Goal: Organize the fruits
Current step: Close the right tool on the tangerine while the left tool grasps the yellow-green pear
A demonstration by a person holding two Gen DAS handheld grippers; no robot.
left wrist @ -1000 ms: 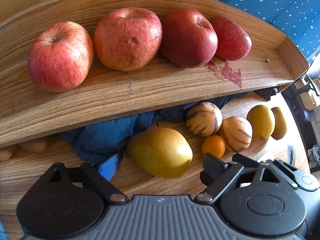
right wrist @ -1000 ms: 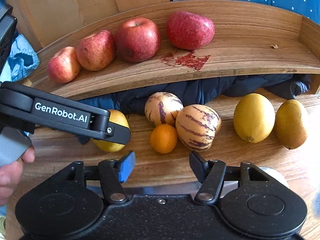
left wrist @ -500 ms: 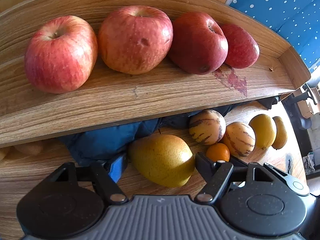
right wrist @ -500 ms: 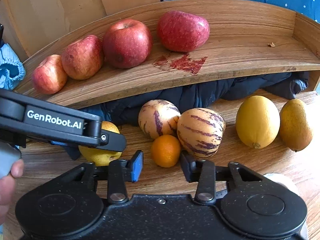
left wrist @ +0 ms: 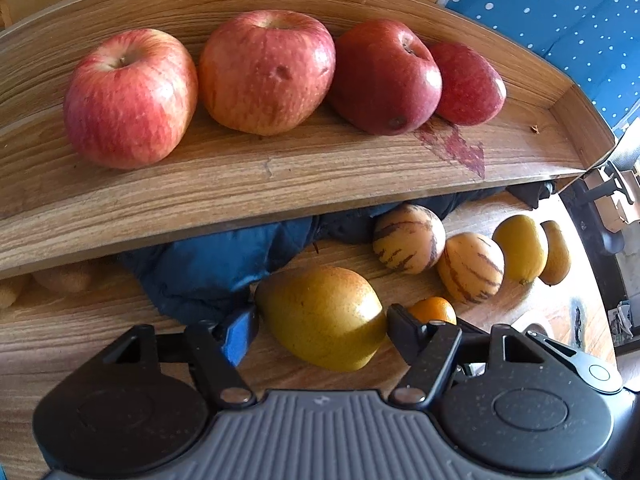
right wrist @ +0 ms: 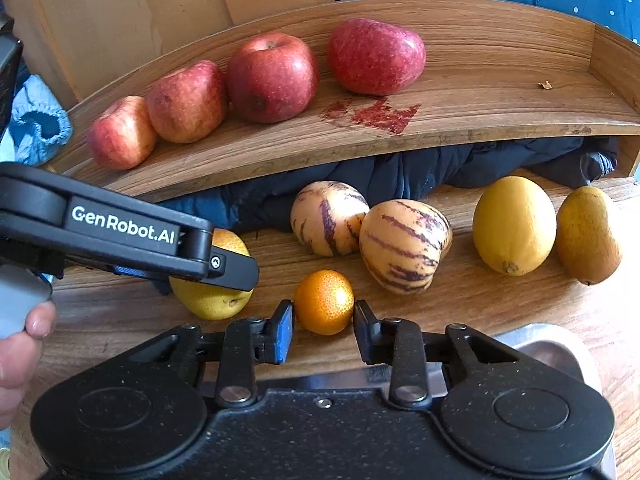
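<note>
A yellow pear [left wrist: 320, 312] lies on the wooden table, and my left gripper [left wrist: 320, 326] is shut on it, a finger against each side. From the right wrist view, that gripper's black finger [right wrist: 160, 240] crosses over the pear [right wrist: 212, 300]. A small orange [right wrist: 324, 300] sits on the table between the pads of my right gripper [right wrist: 323, 330], which is shut on it. Both fruits still rest on the wood. Several red apples [left wrist: 264, 72] line the curved wooden shelf [left wrist: 320, 184] above.
Two striped melons [right wrist: 400, 244], a lemon [right wrist: 514, 224] and a second pear [right wrist: 588, 236] lie to the right on the table. Dark blue cloth [right wrist: 400, 180] is stuffed under the shelf. A metal dish [right wrist: 552, 348] sits at the near right. A hand [right wrist: 24, 344] holds the left gripper.
Both grippers moved forward and narrowed. The left one came around the yellow pear and the right one around the orange, until their fingers met the fruit.
</note>
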